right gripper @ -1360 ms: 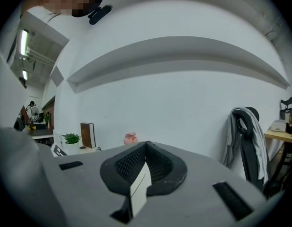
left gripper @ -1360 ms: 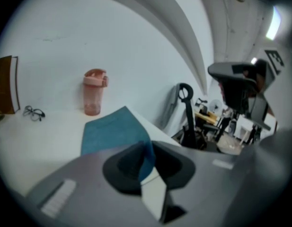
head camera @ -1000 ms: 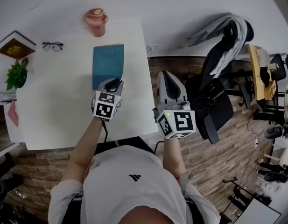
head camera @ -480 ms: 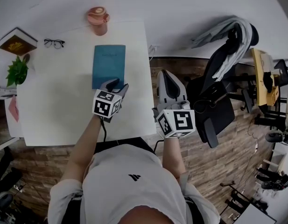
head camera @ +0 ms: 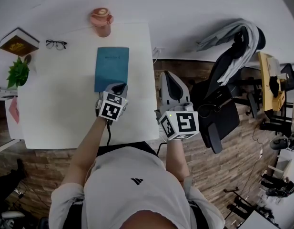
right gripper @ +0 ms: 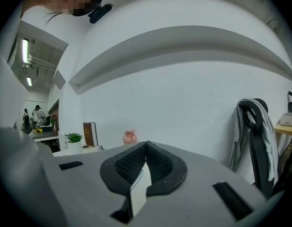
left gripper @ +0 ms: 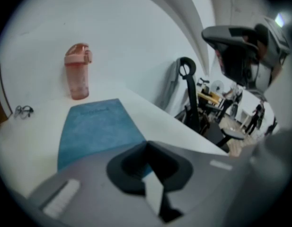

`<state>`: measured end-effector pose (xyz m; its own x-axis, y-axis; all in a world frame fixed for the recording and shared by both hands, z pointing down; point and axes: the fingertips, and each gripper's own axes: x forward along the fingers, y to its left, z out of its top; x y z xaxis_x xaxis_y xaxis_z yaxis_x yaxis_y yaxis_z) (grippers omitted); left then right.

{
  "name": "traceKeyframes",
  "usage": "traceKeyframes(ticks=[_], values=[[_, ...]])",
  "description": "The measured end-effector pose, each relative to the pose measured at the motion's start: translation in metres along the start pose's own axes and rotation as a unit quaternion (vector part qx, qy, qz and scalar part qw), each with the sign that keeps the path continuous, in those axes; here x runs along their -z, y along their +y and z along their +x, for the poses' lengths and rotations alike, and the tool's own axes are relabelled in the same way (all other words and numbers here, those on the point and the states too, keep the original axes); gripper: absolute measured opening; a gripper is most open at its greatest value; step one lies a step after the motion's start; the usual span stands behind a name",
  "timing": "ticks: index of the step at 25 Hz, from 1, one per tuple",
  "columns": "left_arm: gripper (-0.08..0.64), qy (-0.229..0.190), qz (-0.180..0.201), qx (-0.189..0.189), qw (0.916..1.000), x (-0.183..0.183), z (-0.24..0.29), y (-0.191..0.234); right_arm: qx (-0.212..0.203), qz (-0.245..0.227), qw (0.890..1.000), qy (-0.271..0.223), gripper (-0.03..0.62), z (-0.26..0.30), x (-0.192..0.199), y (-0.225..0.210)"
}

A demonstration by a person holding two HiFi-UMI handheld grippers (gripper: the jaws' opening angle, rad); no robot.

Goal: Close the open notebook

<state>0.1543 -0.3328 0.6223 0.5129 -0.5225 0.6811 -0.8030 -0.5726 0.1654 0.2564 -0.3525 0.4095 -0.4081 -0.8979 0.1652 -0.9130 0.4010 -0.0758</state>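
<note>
Closed notebook [head camera: 111, 66] just ahead of L gripper [head camera: 119, 86], jaws just shut, empty.

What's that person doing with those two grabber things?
A person holds a gripper in each hand at a white table. The blue notebook lies closed and flat on it. The left gripper is at the notebook's near edge; its jaws have just closed with nothing between them. The right gripper, shut and empty, is held beside the table's right edge.

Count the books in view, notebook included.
2. The teal notebook lies closed on the table ahead of the left gripper; a brown book stands at the far left, near the potted plant. None appears hidden.
</note>
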Motion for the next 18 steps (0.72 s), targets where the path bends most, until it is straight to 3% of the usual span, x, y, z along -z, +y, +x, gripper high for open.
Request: traceKeyframes(ticks=[7,13,18], values=[[0.009,0.01,0.051,-0.026,0.9983,-0.001,0.001,-0.004,-0.006,0.0,1.0,-0.002,-0.003,0.003,-0.002,0.008],[0.009,-0.043,0.022,-0.01,0.9988,-0.007,-0.013,-0.001,-0.007,-0.004,1.0,-0.006,-0.003,-0.003,-0.006,0.02],[0.009,-0.078,0.046,-0.012,0.9958,-0.018,-0.034,-0.005,0.0,-0.004,1.0,-0.01,-0.003,-0.012,-0.008,0.028]])
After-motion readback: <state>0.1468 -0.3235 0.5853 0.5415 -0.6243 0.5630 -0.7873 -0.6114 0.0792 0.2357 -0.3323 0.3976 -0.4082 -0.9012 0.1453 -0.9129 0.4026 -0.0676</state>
